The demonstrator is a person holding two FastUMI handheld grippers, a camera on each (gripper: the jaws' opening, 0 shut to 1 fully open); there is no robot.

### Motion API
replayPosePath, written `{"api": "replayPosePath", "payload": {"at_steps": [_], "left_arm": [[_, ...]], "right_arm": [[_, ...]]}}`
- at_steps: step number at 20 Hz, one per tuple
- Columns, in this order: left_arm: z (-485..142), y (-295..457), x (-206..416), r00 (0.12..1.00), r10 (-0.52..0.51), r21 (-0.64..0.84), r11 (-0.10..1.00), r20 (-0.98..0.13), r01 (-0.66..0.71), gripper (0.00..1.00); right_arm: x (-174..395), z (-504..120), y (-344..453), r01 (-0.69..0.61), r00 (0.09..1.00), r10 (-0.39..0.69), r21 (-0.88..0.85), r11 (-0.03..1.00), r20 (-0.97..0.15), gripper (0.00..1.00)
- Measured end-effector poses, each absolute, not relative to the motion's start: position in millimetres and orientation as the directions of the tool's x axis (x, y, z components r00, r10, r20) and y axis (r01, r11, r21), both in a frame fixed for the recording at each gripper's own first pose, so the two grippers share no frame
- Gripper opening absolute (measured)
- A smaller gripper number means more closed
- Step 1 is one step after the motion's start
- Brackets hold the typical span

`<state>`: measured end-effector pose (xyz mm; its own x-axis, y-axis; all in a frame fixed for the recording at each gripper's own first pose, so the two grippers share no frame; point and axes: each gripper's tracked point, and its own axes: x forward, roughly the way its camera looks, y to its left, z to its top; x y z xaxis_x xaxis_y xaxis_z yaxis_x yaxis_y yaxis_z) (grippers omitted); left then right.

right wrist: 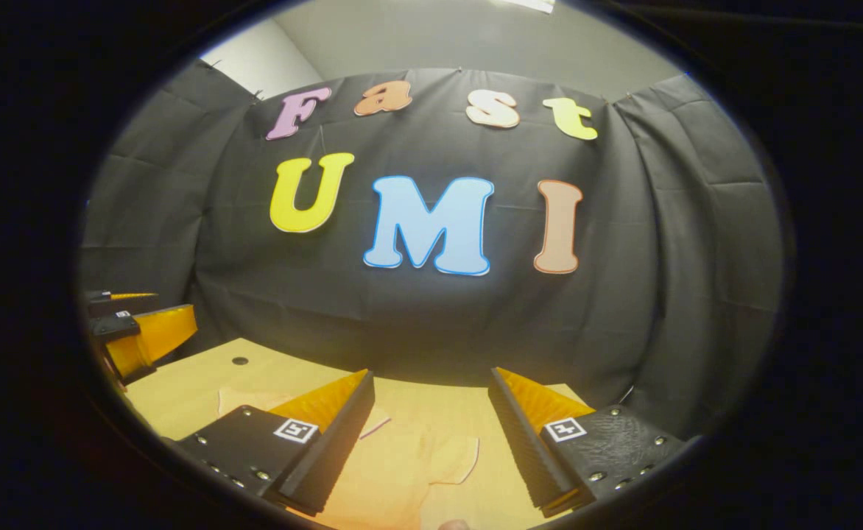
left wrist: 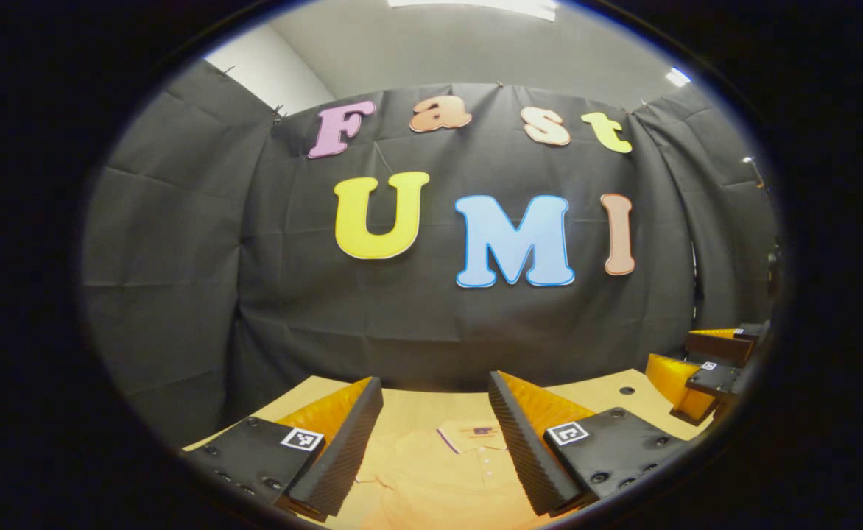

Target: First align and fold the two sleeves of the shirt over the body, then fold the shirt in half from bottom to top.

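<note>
Both tongs hang above the tabletop (left wrist: 608, 401) with their jaws spread wide and nothing between them. The left tongs (left wrist: 435, 434) look straight down their own fingers at the shirt (left wrist: 439, 478), which lies flat on the tabletop just ahead of and below the tips; its collar (left wrist: 472, 434) and button placket sit in the gap between the two fingers, so these tongs are roughly centred over the upper chest. Off to the far right of them the other tongs show, held apart at about the same height.

The right tongs (right wrist: 431, 434), likewise released, hover over the shirt's right side. Between their fingers a short sleeve (right wrist: 453, 460) lies spread outward on the tabletop — its curved hem edge is plain to see, flat and not turned in. A further bit of the shirt peeks out beyond the left finger of these tongs, but what part it is I cannot tell.

As for progress, I judge the task barely begun, or not begun at all: the sleeve seen from the right tongs is not yet folded over the body, the collar is uncovered, and no crease across the body shows. The other sleeve is hidden, so its state is unknown. Both sleeve folds and the bottom-to-top fold appear still to be done — neither tongs has even taken hold of cloth.
</note>
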<state>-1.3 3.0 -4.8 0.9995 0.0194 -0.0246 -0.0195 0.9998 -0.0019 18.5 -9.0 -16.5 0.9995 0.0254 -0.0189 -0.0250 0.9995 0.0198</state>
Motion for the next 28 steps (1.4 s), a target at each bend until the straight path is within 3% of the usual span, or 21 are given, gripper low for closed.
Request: {"api": "replayPosePath", "payload": {"at_steps": [5,7,8,23,28], "left_arm": [[-9,5,0,0.999,0.028,-0.019,0.999,-0.042,-0.028,0.97],[-9,4,-1,0.999,0.027,-0.033,0.999,-0.041,-0.028,0.92],[-11,5,-1,0.999,0.033,-0.033,0.999,-0.042,-0.035,0.98],[-28,13,5,0.993,0.071,-0.013,0.997,-0.090,-0.073,0.98],[-29,17,-4,0.989,0.100,0.000,0.995,-0.105,-0.101,0.98]], "right_arm": [[41,-45,-20,-0.022,0.995,0.025,0.028,0.999,-0.095,0.96],[54,-59,-26,-0.018,0.991,0.022,0.036,0.999,-0.134,0.96],[61,-64,-30,-0.015,0.989,0.021,0.041,0.999,-0.149,0.96],[170,-194,-73,0.078,0.918,-0.072,0.000,0.997,-0.391,0.97],[186,-241,-72,0.075,0.868,-0.058,0.014,0.997,-0.493,0.96]]}}
